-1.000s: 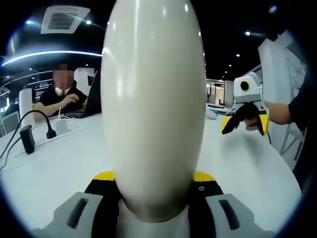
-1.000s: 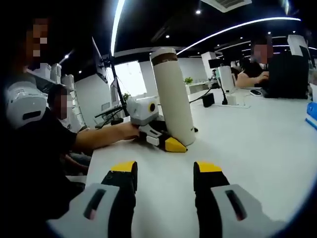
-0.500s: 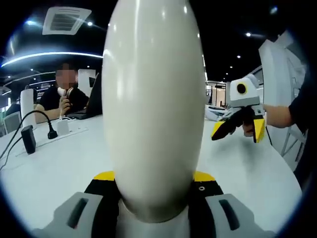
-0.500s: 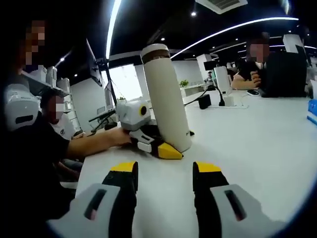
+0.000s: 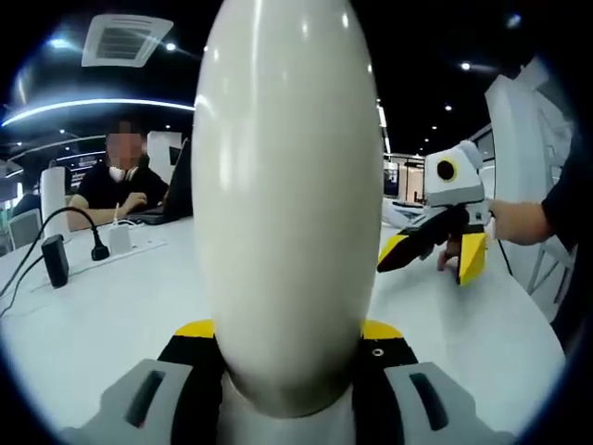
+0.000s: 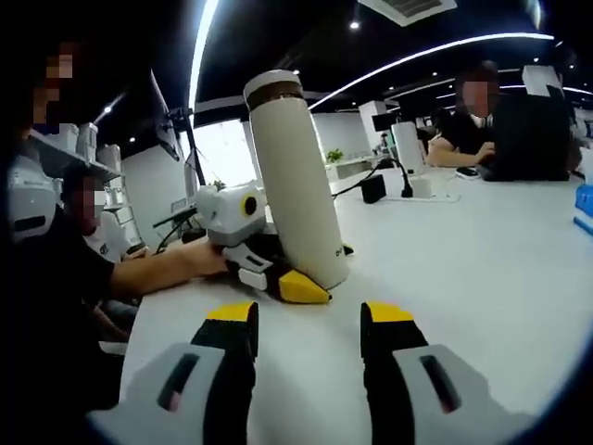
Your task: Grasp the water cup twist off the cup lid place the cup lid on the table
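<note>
Since a second ago, my right gripper (image 5: pixel 431 255) is drawing nearer in the left gripper view, while my left gripper (image 5: pixel 287 336) is clamping the base of the water cup (image 5: pixel 289 204). In the right gripper view, the cup is standing slightly tilted on the table (image 6: pixel 482 278), cup lid (image 6: pixel 272 87) on, and my right claw is hanging released. I'm judging the grasp done; next I'm needing to raise it to the lid and twist.

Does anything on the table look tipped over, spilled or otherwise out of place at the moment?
Nothing stands out. The water cup stands on the white table with its lid on, clamped low by the left tool; the right tool is open.
</note>
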### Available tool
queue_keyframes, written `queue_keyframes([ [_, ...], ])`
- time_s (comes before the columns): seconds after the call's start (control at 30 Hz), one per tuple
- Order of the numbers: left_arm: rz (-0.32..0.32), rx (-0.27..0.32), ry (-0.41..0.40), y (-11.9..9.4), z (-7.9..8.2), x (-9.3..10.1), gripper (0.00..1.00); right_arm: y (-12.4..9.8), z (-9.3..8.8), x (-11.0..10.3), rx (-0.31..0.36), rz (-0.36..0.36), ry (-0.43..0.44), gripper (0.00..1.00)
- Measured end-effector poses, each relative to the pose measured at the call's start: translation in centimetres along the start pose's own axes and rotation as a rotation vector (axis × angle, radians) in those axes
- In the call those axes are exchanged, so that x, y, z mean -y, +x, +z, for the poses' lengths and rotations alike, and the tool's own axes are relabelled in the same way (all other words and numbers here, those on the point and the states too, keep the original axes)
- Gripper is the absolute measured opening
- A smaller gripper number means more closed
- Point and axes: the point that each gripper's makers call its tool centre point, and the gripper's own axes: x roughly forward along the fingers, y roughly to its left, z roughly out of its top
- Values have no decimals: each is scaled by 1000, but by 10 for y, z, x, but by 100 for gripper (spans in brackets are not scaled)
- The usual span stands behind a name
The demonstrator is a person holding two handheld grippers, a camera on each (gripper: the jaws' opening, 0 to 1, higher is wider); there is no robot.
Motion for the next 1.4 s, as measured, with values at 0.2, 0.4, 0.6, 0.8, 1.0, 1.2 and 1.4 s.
queue_keyframes([
  [0.2, 0, 3, 0, -1, 1, 3, 55, 5, 7, -1, 12, 5, 4, 47],
  [0.4, 0, 5, 0, -2, 1, 4, 55, 12, 19, -2, 19, 9, -20, 47],
  [0.6, 0, 9, 0, -2, 1, 4, 55, 17, 29, -2, 23, 5, -35, 47],
  [0.8, -2, 11, 1, -2, 1, 4, 55, 18, 47, -9, 46, 15, -78, 47],
  [1.0, -3, 11, 1, -2, 1, 4, 55, 23, 62, -17, 89, 24, -146, 47],
  [1.2, -3, 12, 1, -2, 1, 4, 55, 24, 91, -22, 167, 37, -225, 47],
  [1.4, -3, 12, 1, -2, 1, 3, 55, 26, 116, -17, 227, 42, -254, 47],
])
